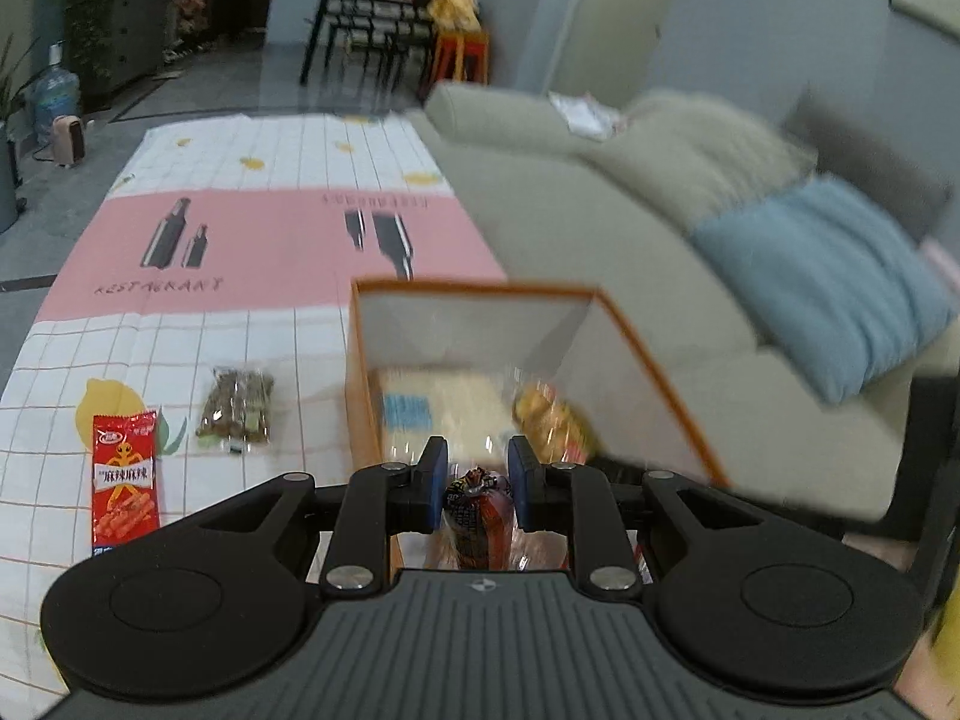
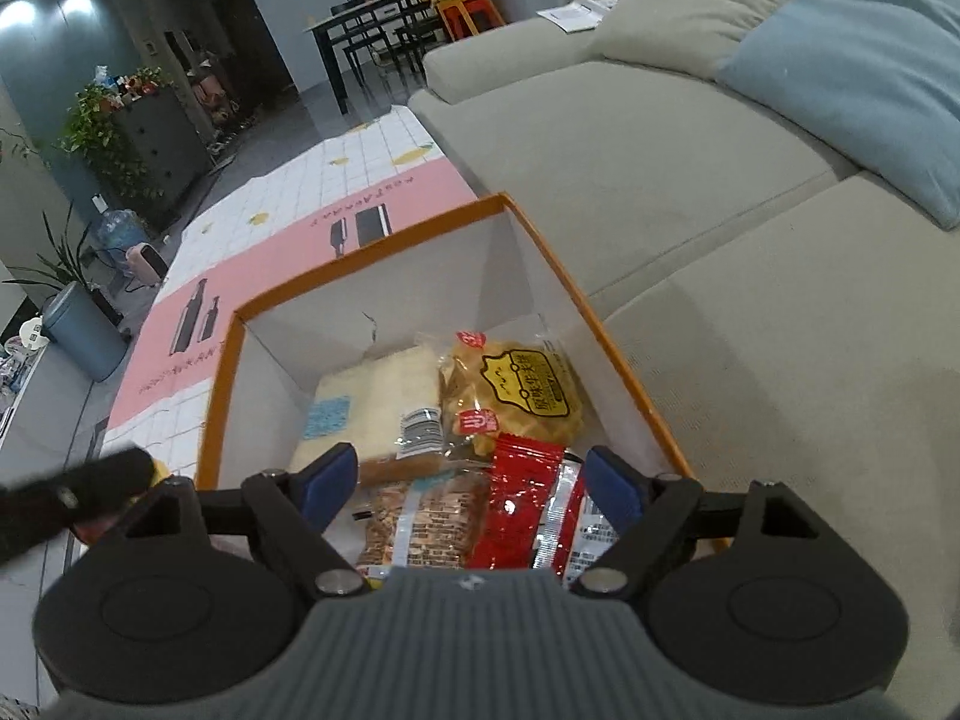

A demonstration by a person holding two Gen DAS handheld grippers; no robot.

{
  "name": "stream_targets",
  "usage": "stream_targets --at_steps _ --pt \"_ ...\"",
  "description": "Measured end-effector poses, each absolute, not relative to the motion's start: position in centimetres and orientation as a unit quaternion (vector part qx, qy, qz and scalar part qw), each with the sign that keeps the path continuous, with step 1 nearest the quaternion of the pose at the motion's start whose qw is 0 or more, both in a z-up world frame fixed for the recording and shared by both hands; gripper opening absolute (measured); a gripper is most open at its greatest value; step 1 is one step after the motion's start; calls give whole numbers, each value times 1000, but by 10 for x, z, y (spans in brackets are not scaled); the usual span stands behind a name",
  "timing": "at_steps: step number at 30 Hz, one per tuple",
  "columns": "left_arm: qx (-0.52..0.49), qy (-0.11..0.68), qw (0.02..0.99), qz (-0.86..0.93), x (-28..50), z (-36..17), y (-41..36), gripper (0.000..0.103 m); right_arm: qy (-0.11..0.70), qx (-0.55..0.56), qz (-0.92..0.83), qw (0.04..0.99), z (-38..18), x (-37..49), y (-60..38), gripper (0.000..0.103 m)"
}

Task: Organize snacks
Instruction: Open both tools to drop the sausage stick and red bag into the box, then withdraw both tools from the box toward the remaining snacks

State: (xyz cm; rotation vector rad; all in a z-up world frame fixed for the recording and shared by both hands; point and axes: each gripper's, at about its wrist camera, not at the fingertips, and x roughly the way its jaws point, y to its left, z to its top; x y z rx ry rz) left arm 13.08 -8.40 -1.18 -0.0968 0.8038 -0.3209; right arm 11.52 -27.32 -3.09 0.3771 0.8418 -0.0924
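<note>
My left gripper [image 1: 477, 483] is shut on a small sausage snack [image 1: 480, 513] in a red and black wrapper, held just over the near edge of the orange-rimmed box [image 1: 474, 288]. On the cloth to its left lie a red spicy-strip packet [image 1: 124, 480] and a clear pack of brown snacks [image 1: 237, 411]. My right gripper [image 2: 471, 480] hangs open above the same box [image 2: 366, 264]. Below its fingers lies a red packet [image 2: 522, 498], untouched, beside a brown biscuit pack [image 2: 420, 522], a yellow pastry pack [image 2: 516, 396] and a pale bread pack [image 2: 372, 402].
The box stands on a pink and white checked cloth [image 1: 240, 240] against a beige sofa [image 2: 690, 180] with a blue cushion [image 2: 852, 72]. A dark blurred shape [image 2: 90, 492] sits at the left edge of the right wrist view. Farther off stand a dining table, plants and a water jug.
</note>
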Motion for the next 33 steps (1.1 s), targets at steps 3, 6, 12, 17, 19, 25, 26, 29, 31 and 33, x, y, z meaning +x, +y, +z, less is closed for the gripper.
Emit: stream_targets --at_steps 3,6,12,17,19,25,26,29,31,33 --pt "0 412 902 -130 133 -21 -98 24 409 202 -48 889 -37 120 -278 81" --pt "21 411 903 -122 130 -26 -104 25 401 213 -54 889 -40 121 -282 81" --pt "-4 385 913 -136 126 -12 -101 70 390 230 -59 889 -39 124 -284 81" --pt "-17 370 921 -123 126 4 -88 71 392 237 -64 886 -38 123 -282 81" --pt "-29 369 921 -118 128 9 -81 71 387 248 -59 886 -35 120 -279 81" --pt "-57 372 920 -112 126 17 -60 71 382 230 -35 894 -19 118 -258 81" --pt "-62 372 919 -113 125 19 -56 71 382 224 -34 896 -16 118 -254 81" --pt "-73 362 923 -107 120 27 -44 71 379 206 -28 902 -6 115 -240 81" --pt "-72 354 928 -95 116 33 -34 71 375 200 -27 905 1 111 -233 81" --pt "-74 349 931 -84 113 38 -25 71 371 191 -19 908 8 107 -225 81"
